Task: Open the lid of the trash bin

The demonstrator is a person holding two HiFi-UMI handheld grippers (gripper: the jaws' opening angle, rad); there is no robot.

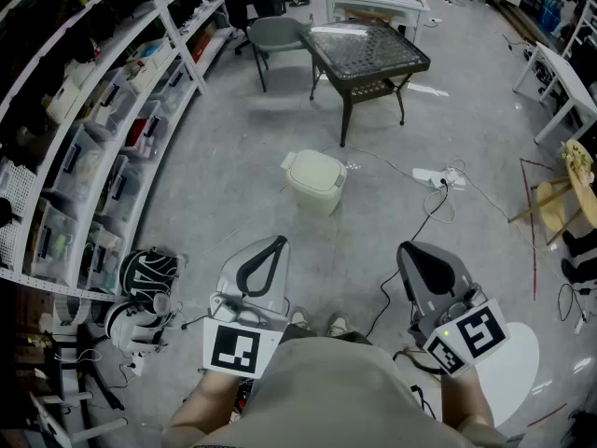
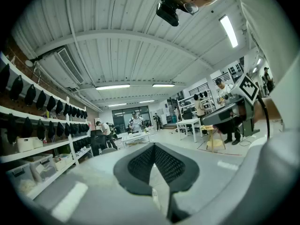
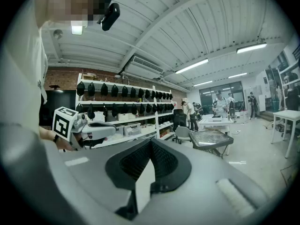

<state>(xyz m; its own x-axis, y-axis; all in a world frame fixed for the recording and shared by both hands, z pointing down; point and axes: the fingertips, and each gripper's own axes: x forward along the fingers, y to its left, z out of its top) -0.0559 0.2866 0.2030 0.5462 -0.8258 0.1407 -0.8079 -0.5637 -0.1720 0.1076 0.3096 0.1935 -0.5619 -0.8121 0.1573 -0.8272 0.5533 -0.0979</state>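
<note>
The trash bin [image 1: 314,181] is small and pale cream. It stands on the grey floor ahead of me with its lid down. In the head view my left gripper [image 1: 277,242] and right gripper [image 1: 408,247] are held close to my body, well short of the bin, one to each side of it. Both are shut with nothing between the black pads. The left gripper view shows its own gripper [image 2: 153,145] aimed up at the room and ceiling. The right gripper [image 3: 151,140] also points up in its own view. The bin is in neither gripper view.
White shelving [image 1: 103,129] with storage boxes curves along the left. A black glass-topped table [image 1: 368,54] and a grey chair [image 1: 278,34] stand behind the bin. A power strip [image 1: 434,175] and cables lie right of it. A wooden stool [image 1: 558,203] stands at the right, and a black-and-white bag [image 1: 149,273] at my left.
</note>
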